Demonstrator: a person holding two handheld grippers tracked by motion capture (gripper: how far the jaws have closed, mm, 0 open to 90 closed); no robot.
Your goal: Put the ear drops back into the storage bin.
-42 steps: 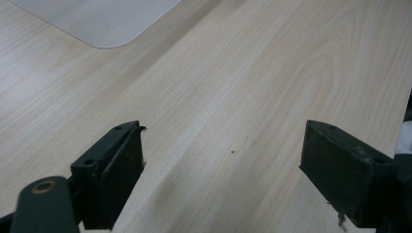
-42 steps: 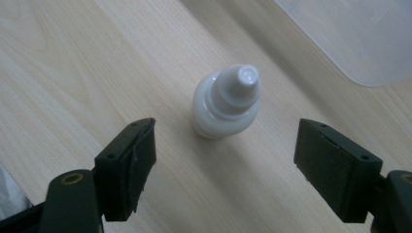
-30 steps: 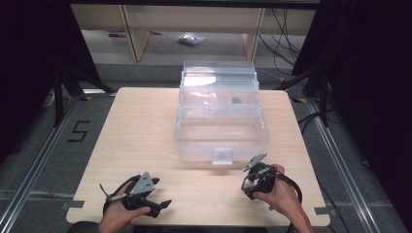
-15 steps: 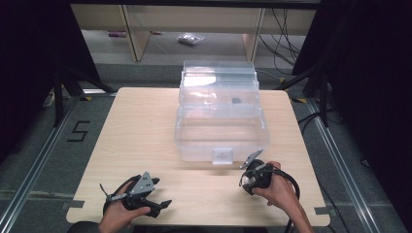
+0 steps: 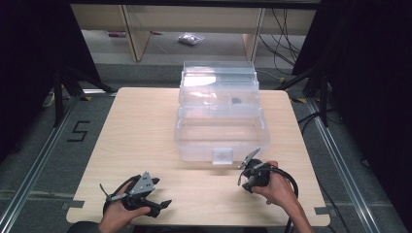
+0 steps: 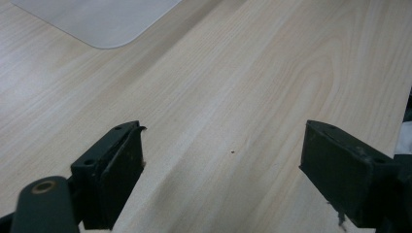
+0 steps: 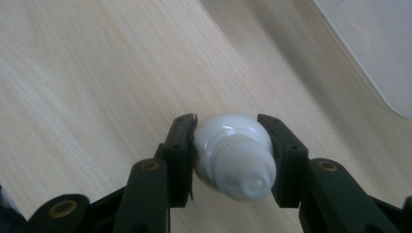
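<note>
A clear plastic box (image 5: 221, 141) with its lid raised stands in the middle of the wooden table (image 5: 141, 131). A small dark item (image 5: 236, 100) lies inside it toward the back. My right gripper (image 5: 248, 177) sits just in front of the box's right front corner. In the right gripper view it (image 7: 232, 130) is shut on a small white rounded thing with a ribbed cap (image 7: 234, 158), held just above the wood. My left gripper (image 5: 160, 206) rests near the front left edge, jaws wide open (image 6: 223, 160) with bare wood between them.
A corner of the clear box (image 7: 374, 43) lies at the upper right of the right gripper view, and its base (image 6: 102, 19) at the top left of the left gripper view. Behind the table stand wooden shelf legs (image 5: 133, 36), cables and a small bag (image 5: 190, 39) on the floor.
My right gripper has shifted slightly left and toward the box with the white thing in it. The left gripper has stayed in place.
</note>
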